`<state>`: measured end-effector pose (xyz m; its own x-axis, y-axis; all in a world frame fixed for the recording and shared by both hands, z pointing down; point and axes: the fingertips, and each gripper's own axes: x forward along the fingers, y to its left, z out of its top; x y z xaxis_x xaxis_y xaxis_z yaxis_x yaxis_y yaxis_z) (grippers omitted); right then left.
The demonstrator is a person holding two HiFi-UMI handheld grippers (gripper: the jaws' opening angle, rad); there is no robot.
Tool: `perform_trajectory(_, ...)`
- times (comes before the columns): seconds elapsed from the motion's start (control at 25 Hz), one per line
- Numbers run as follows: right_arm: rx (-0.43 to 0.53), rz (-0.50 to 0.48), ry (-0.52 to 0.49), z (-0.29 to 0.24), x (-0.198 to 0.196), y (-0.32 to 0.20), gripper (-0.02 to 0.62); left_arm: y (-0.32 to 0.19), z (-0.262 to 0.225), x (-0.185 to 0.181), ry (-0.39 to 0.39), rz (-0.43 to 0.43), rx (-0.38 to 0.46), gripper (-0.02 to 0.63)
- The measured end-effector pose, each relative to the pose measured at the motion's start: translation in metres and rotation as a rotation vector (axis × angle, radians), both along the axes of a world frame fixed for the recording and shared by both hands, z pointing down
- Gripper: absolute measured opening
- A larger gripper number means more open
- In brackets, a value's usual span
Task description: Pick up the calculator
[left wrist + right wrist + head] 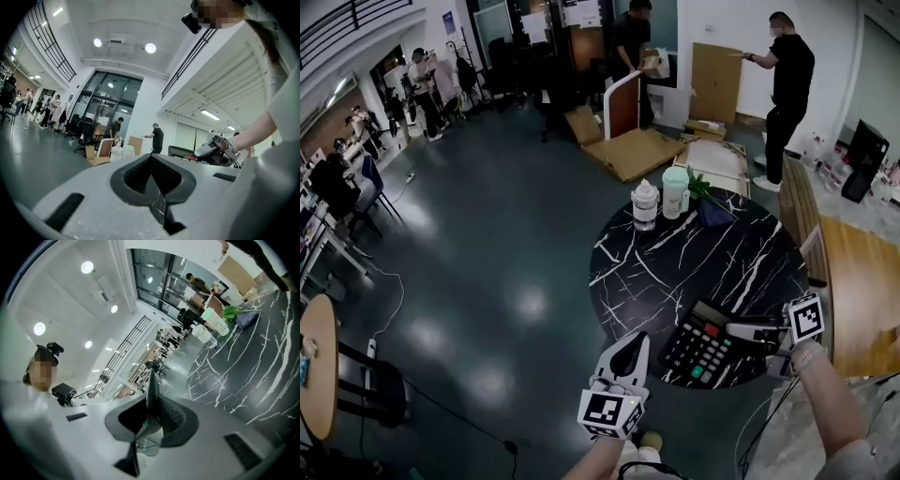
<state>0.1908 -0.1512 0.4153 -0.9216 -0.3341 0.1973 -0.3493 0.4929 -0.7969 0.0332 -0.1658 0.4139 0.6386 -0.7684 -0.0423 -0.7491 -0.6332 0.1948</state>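
Observation:
The black calculator [701,349], with grey keys and a few red and green ones, hangs over the near edge of the round black marble table [675,272]. My right gripper [733,332] comes in from the right and is shut on the calculator's right side. In the right gripper view the calculator [151,383] shows edge-on as a thin dark slab pinched between the jaws of the right gripper [152,397]. My left gripper [633,345] hovers to the left of the calculator, off the table's edge, apart from it. Its jaws [151,158] meet at the tip with nothing between them.
At the table's far side stand a clear bottle [645,204] and a white tub [676,191], with a green plant [705,187] and a blue cloth [718,214]. A wooden bench [862,291] lies to the right. Cardboard [633,150] and people stand further back.

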Motion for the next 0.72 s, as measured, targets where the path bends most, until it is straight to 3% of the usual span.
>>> perform_trajectory(0.44, 0.068, 0.037, -0.040, -0.054, 0.008, 0.022, 0.057, 0.006, -0.043, 0.012, 0.031, 0.027, 0.062, 0.006)
perform_trajectory(0.72, 0.048, 0.047, -0.051, -0.045, 0.002, 0.033, 0.057, 0.016, -0.042, 0.010, 0.029, 0.032, 0.054, 0.006)
